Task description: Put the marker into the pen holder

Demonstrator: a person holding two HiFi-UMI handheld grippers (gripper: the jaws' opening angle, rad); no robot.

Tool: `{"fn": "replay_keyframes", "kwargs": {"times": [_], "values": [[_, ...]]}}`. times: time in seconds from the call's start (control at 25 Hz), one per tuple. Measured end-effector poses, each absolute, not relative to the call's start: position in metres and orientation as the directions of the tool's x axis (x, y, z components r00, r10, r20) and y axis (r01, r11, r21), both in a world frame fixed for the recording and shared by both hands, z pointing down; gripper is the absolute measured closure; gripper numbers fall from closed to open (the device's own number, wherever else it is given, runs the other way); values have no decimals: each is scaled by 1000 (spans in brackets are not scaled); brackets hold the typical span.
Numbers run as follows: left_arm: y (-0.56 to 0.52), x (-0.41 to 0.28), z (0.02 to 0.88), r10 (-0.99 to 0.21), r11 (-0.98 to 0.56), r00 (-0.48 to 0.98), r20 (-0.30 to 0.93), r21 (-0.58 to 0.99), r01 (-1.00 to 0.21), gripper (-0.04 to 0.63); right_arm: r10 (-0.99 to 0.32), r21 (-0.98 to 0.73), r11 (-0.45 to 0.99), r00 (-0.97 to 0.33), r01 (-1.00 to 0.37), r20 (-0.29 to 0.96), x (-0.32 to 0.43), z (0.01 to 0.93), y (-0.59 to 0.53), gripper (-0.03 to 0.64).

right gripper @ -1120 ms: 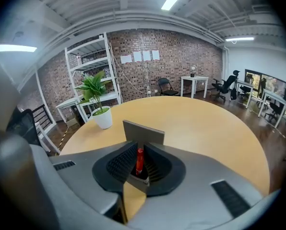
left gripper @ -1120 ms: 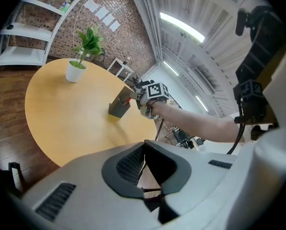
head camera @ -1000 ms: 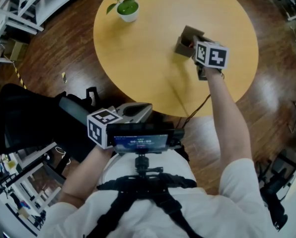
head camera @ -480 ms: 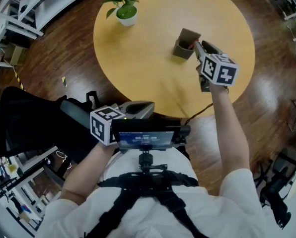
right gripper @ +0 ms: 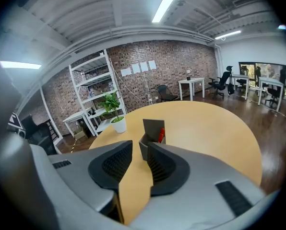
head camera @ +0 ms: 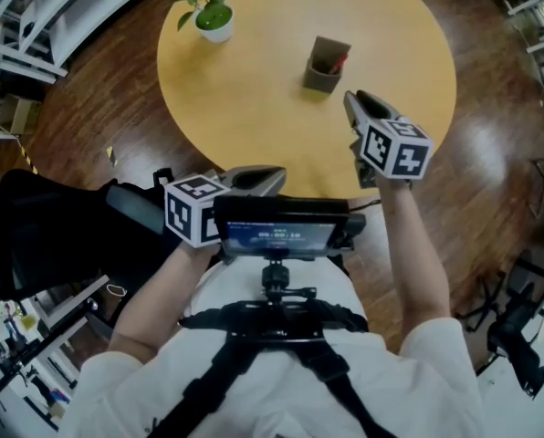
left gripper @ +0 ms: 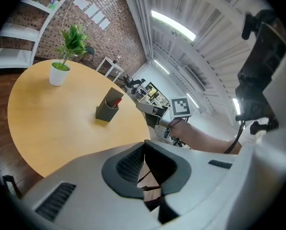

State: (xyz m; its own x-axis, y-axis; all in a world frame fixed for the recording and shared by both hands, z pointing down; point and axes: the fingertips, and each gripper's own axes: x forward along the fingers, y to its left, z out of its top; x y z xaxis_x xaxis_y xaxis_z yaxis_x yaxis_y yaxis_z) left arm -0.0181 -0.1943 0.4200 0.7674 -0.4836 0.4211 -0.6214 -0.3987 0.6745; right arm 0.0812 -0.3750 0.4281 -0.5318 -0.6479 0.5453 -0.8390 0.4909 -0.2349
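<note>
Right gripper (right gripper: 139, 152): jaws spread wide, nothing between the pads, only bare bench (right gripper: 215, 123) showing through the gap.

Pen holder (right gripper: 151, 131): dark, square-sided, with a taller back wall. It stands straight ahead of the right jaws, just past their tips and apart from them.

Red marker (right gripper: 161, 135): in the holder, at its right side as seen along the right jaws. Its long axis is near upright, leaning a little, and the red end pokes above the front rim. Nothing else can be made out inside the holder.

Left gripper (left gripper: 144, 150): jaws pressed together at the tips and pinching nothing. It is held low by the person's body at the near edge of the bench. From these jaws the holder lies ahead and to the left, well apart. The right gripper is plainly the nearer of the two.

Potted plant (head camera: 208, 12): far left on the bench, beyond the holder and clear of both grippers.

Judgement: the marker is seated and the right jaws are free of it, so the placement looks done. Any further move would be the right gripper backing away along its own line, which keeps the holder from tipping.
</note>
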Motion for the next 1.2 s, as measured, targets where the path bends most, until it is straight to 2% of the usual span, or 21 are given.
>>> {"fn": "replay_keyframes", "kwargs": {"times": [0.76,1.08,1.2], "values": [[-189,-11,427,-396,-452,824,405,695,-559,595,-692,-327,317,-453,-890,562,122,447,-269,518],[-165,-9,440,-317,-491,862,396,708,-507,595,-706,-336,205,-377,-919,600,136,464,-220,526],[-146,-3,453,-251,-504,882,400,724,-472,595,-709,-329,162,-342,-930,617,137,469,-195,526]]}}
